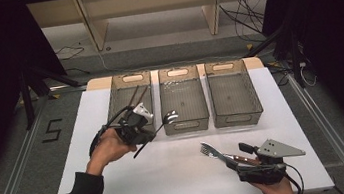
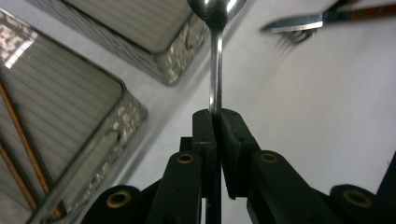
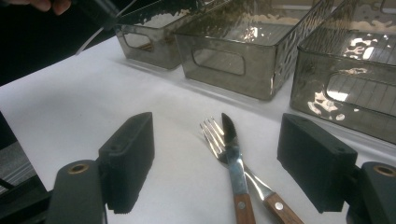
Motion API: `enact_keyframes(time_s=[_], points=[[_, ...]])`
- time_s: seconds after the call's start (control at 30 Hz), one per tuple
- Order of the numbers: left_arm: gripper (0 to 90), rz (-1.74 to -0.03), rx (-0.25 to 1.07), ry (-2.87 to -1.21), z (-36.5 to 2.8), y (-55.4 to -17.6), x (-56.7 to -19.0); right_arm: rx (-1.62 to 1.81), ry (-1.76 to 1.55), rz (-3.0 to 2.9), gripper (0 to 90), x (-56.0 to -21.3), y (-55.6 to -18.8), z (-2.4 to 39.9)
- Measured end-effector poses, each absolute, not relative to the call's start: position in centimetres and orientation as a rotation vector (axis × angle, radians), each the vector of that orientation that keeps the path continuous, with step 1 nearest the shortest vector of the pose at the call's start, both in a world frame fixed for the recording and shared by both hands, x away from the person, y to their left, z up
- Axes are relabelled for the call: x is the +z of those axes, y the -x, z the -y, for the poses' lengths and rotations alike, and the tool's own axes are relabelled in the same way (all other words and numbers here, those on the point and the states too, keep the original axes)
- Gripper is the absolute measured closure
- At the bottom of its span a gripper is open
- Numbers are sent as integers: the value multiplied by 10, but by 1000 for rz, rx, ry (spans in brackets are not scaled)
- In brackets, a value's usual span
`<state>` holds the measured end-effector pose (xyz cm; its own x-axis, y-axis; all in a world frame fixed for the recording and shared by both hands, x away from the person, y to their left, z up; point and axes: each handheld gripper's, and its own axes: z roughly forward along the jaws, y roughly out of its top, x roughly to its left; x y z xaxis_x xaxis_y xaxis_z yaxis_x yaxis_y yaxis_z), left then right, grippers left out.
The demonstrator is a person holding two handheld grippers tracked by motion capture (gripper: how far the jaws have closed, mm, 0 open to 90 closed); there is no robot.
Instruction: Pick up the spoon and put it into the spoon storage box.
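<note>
White desk (image 1: 121,184), three smoky clear plastic bins; middle bin (image 1: 183,98) looks the likely target. Left claw (image 1: 150,130) clenched on shiny steel spoon (image 1: 169,117), held above the desk by that bin's front edge. Right claw (image 1: 234,162) released around wood-handled knife (image 3: 235,158) and fork (image 3: 215,137). Next: carry spoon over bin, release. Floor marking "5" (image 1: 53,129).

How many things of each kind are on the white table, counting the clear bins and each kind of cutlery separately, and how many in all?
Clear smoky plastic bins: 3
Brown wooden chopsticks, in the left bin: 2
Shiny metal spoon, gripped in the left gripper: 1
Wooden-handled metal fork: 1
Wooden-handled metal knife: 1
Total: 8
</note>
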<state>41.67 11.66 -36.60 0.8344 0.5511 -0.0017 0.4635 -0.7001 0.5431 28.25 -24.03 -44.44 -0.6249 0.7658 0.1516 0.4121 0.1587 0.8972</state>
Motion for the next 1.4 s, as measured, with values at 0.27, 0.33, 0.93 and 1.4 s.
enact_keyframes(time_s=[0.27,0.33,0.93,1.4], points=[[847,-775,233,-2434,-100,-441,-356,1458,-1127,-2104,281,-444,-283,241],[847,-781,228,-2427,-96,-448,-355,1459,-1128,-2103,281,-444,-283,241],[847,-853,250,-2343,-67,-498,-340,1465,-1122,-2103,281,-444,-283,242],[847,-922,268,-2276,-47,-525,-343,1475,-1120,-2105,280,-444,-283,242]])
